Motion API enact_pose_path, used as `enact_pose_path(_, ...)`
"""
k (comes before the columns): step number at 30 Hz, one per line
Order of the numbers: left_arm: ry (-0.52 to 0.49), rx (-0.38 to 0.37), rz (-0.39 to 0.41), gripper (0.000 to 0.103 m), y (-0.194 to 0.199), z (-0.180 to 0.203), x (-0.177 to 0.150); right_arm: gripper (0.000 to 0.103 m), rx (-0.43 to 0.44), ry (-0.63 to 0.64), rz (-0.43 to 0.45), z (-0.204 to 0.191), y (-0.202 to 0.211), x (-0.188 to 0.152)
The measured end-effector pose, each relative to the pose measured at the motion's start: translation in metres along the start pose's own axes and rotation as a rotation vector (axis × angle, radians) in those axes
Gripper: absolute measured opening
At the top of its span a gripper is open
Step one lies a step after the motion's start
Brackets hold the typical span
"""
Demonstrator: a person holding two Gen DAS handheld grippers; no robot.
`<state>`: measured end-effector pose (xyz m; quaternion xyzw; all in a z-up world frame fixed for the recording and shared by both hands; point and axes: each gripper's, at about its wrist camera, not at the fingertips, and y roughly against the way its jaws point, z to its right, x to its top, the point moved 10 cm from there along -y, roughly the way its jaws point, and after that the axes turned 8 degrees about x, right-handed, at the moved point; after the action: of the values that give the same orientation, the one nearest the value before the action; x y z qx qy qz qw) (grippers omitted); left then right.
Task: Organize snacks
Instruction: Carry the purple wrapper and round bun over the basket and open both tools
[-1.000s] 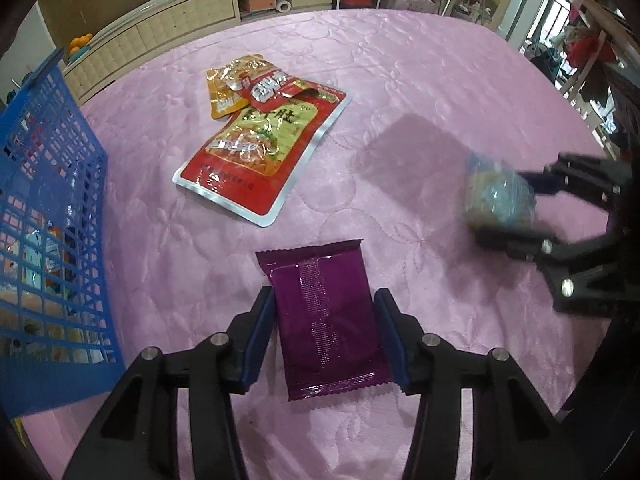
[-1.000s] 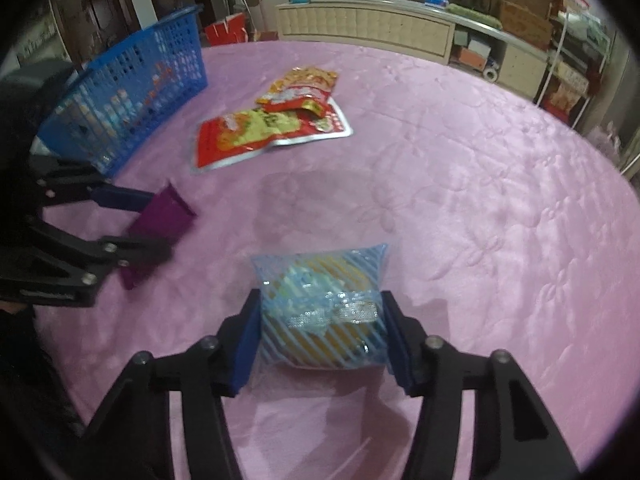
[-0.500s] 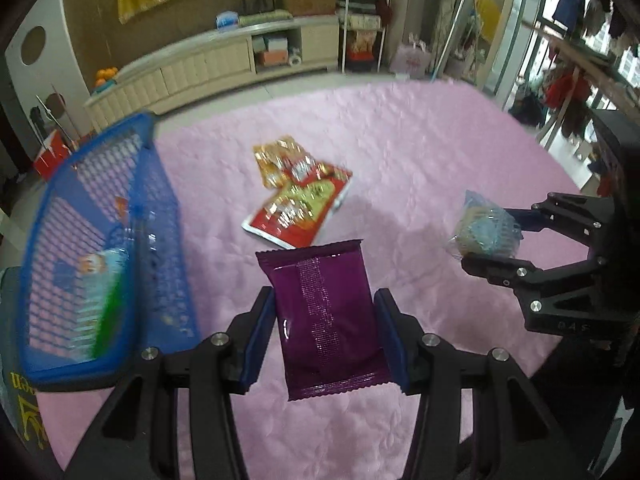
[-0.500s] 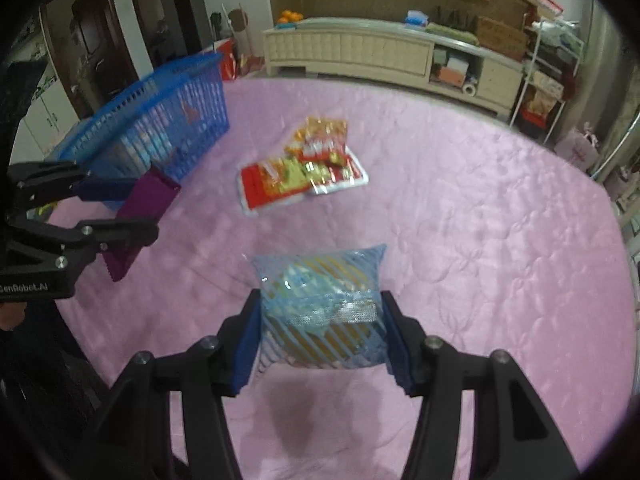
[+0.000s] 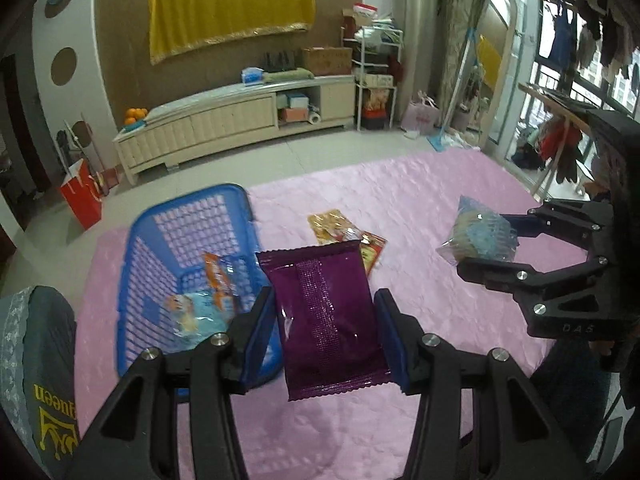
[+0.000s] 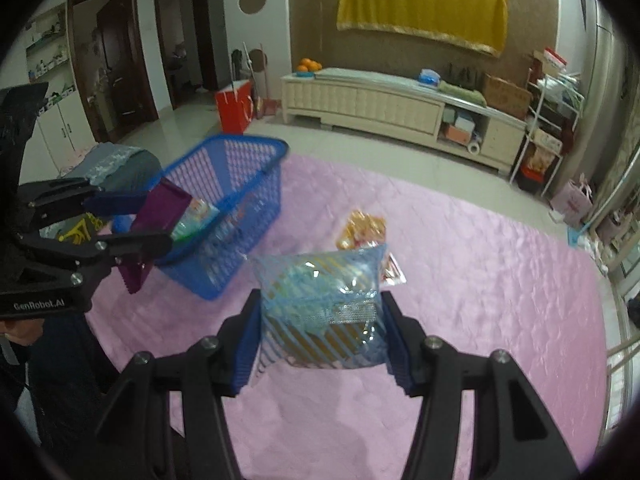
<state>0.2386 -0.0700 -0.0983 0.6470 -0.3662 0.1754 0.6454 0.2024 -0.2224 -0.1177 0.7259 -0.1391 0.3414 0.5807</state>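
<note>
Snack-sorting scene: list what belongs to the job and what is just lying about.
Job:
- purple packet, held in left gripper
- blue striped packet, held in right gripper
- blue basket
- red and yellow packets on the pink cloth

Lying about:
- oranges
- red bag
- yellow cloth

- Yellow cloth (image 5: 230, 8) on the wall, upper middle.
- Long cream cabinet (image 5: 224, 124) below it, oranges (image 5: 135, 115) at its left end.
- Red bag (image 6: 234, 106) on the floor, upper left.
</note>
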Motion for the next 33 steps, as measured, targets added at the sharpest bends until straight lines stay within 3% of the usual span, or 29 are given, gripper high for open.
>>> enact_pose_path(3, 0.018, 0.047, -0.006, 0.047, -0.003, -0.026, 0.002, 0.06, 0.006, 0.036, 0.005, -0.015, -0.012, 0.018)
enact_pose_path(9, 0.058, 0.072, -0.003, 0.047, -0.012, -0.076, 0.003, 0.06, 0.045, 0.076, -0.001, -0.041, -0.041, 0.05)
enact_pose_path(18, 0.169, 0.086, -0.036, 0.047, -0.049, -0.148, -0.009, 0.06, 0.081, 0.142, -0.094, -0.077, -0.114, 0.073)
enact_pose_path(33, 0.205, 0.085, -0.053, 0.047, -0.073, -0.173, -0.014, 0.06, 0.057, 0.282, -0.218, -0.096, -0.18, 0.086)
